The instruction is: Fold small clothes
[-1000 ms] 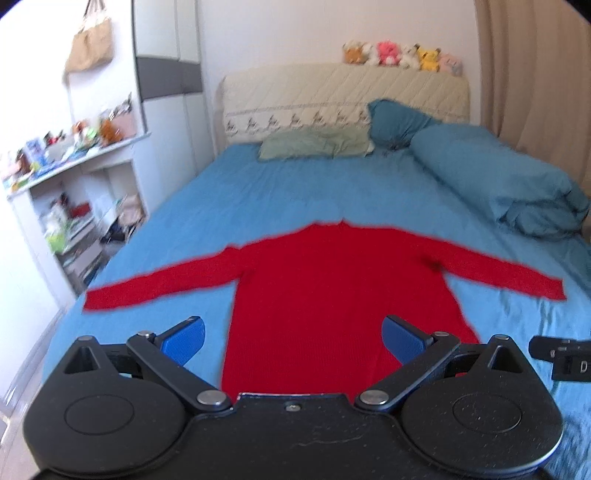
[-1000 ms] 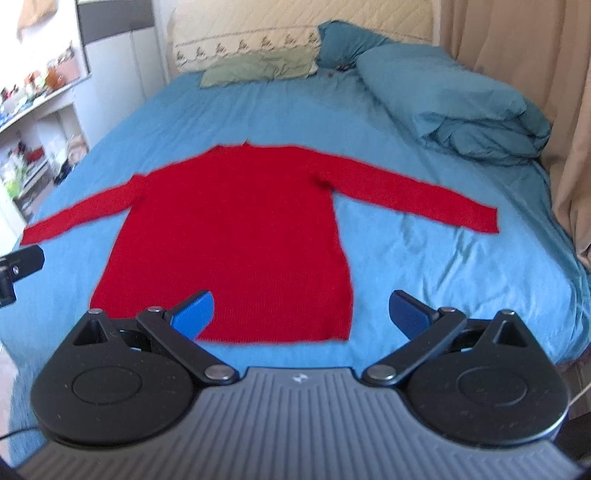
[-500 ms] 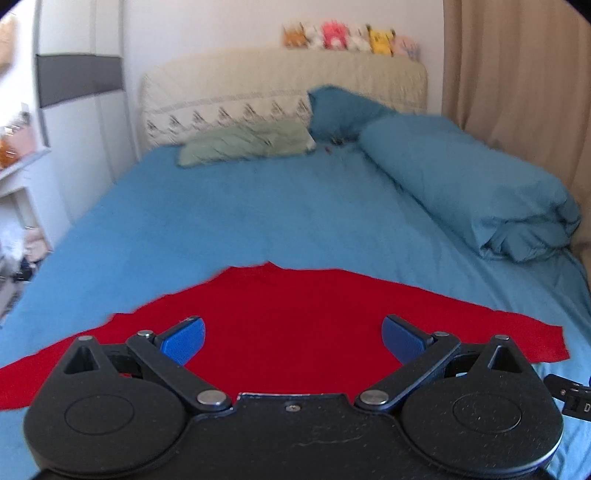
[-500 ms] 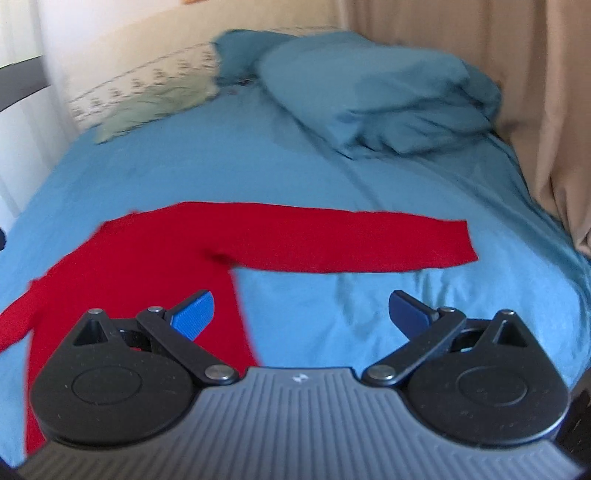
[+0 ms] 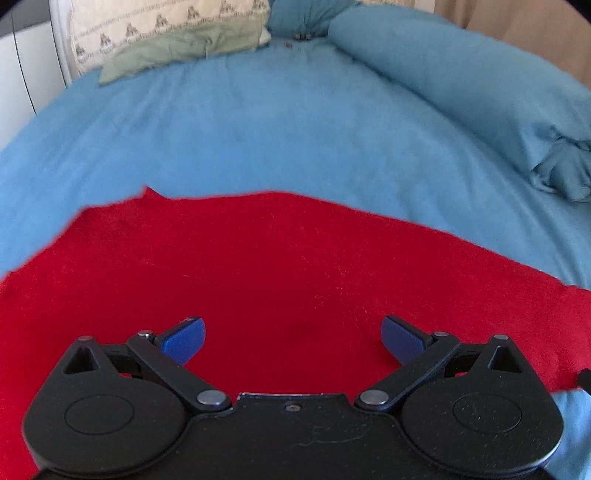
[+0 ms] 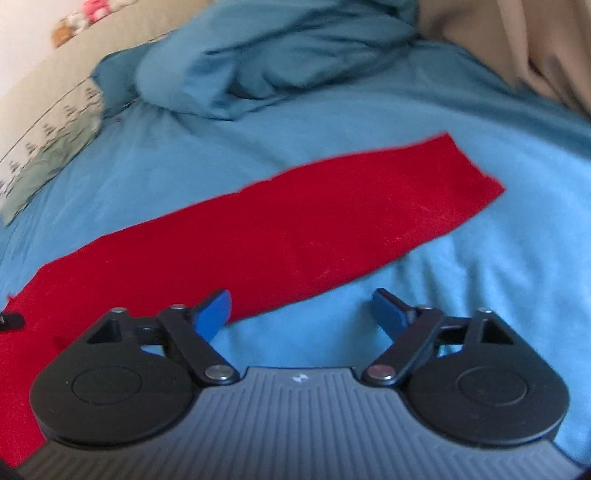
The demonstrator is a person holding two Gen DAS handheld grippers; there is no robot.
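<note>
No readable text in either view.

The only mark is a small pale lightning-bolt symbol moulded into the ribbed grey housing of the right gripper point(image 6: 301, 308), near its front edge; it carries no letters or numbers. The headboard cover point(image 5: 162, 22) bears a repeated stitched pattern, not writing.

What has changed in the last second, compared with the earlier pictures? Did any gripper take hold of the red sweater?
Both grippers moved forward and down toward the bed. The left gripper now hangs close over the body of the red sweater; the right gripper swung to the sweater's right sleeve. Nothing was gripped: both stay wide open. The sweater still lies flat and spread on the blue sheet.
</note>
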